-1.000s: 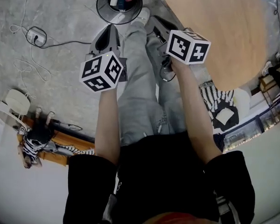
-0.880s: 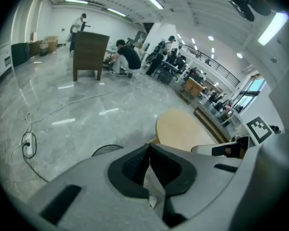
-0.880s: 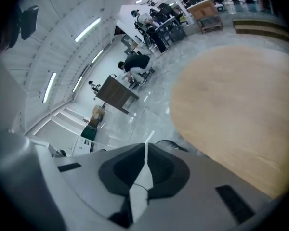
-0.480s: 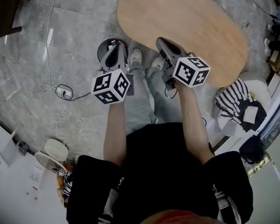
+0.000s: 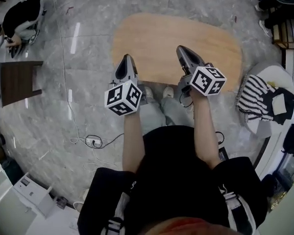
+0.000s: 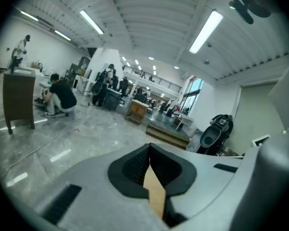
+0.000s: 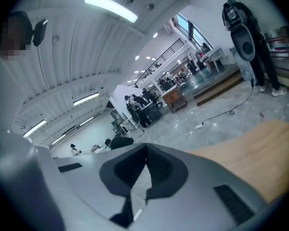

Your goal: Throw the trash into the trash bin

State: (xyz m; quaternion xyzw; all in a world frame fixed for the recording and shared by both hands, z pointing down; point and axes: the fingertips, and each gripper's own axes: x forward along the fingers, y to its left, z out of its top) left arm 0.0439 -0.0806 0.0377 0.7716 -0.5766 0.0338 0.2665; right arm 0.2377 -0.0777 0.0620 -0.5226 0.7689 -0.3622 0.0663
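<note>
Neither the trash bin nor any trash shows in any view now. In the head view my left gripper (image 5: 127, 57) and right gripper (image 5: 181, 48) are held side by side in front of the person, pointing out over the near edge of an oval wooden table (image 5: 176, 31). Both are shut with nothing between the jaws. The left gripper view shows the left gripper (image 6: 149, 147) with its pads meeting at the tip against the open hall. The right gripper view shows the right gripper (image 7: 145, 146) closed too, with the tabletop (image 7: 250, 148) at its right.
A dark wooden stool (image 5: 17, 82) stands on the grey floor at the left, and a person crouches (image 5: 19, 16) beyond it. A cable with a plug box (image 5: 93, 142) lies on the floor. A chair with striped cloth (image 5: 257, 99) stands at the right.
Both grippers have lifted from down near the black bin on the floor and now point out over the table. The bin with trash in it has left the view.
</note>
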